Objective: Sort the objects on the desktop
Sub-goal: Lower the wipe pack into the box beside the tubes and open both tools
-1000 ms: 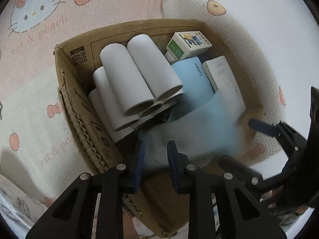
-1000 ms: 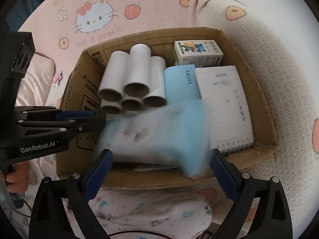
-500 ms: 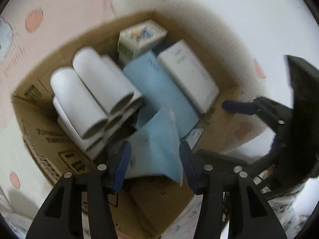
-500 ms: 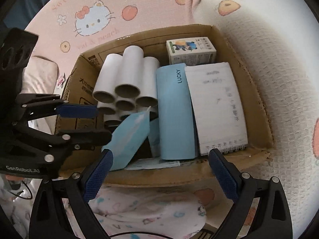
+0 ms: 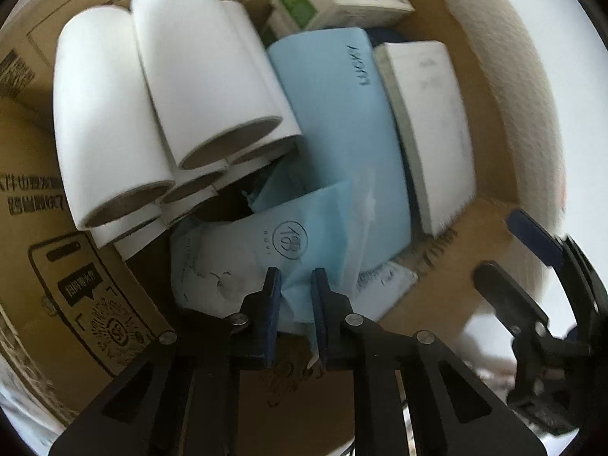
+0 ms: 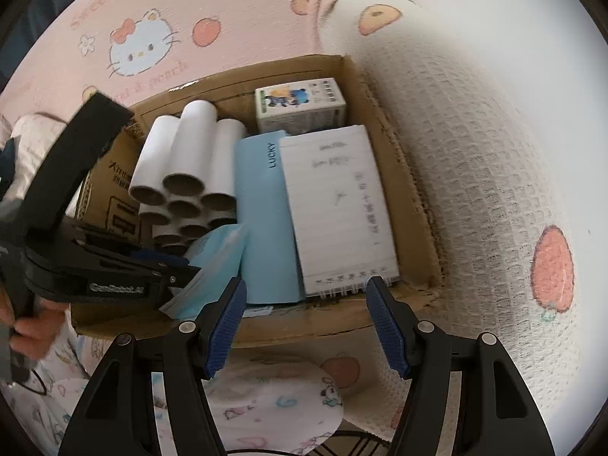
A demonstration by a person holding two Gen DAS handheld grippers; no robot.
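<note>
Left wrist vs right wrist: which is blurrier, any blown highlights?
Left wrist: motion smear, strongest at the notebook and cardboard box edge; white rolls near clipping. Right wrist: sharper, "LUCKY" readable, blanket overexposed on the right; fisheye bends both.

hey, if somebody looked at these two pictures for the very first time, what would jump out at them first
Probably the stack of white cardboard tubes lying along the left of the brown cardboard box, open ends facing the cameras. Next, the left gripper, whose jaws have just been closing on a crumpled light blue plastic packet at the box's near edge. The right gripper hovers open and empty just outside that edge.
</note>
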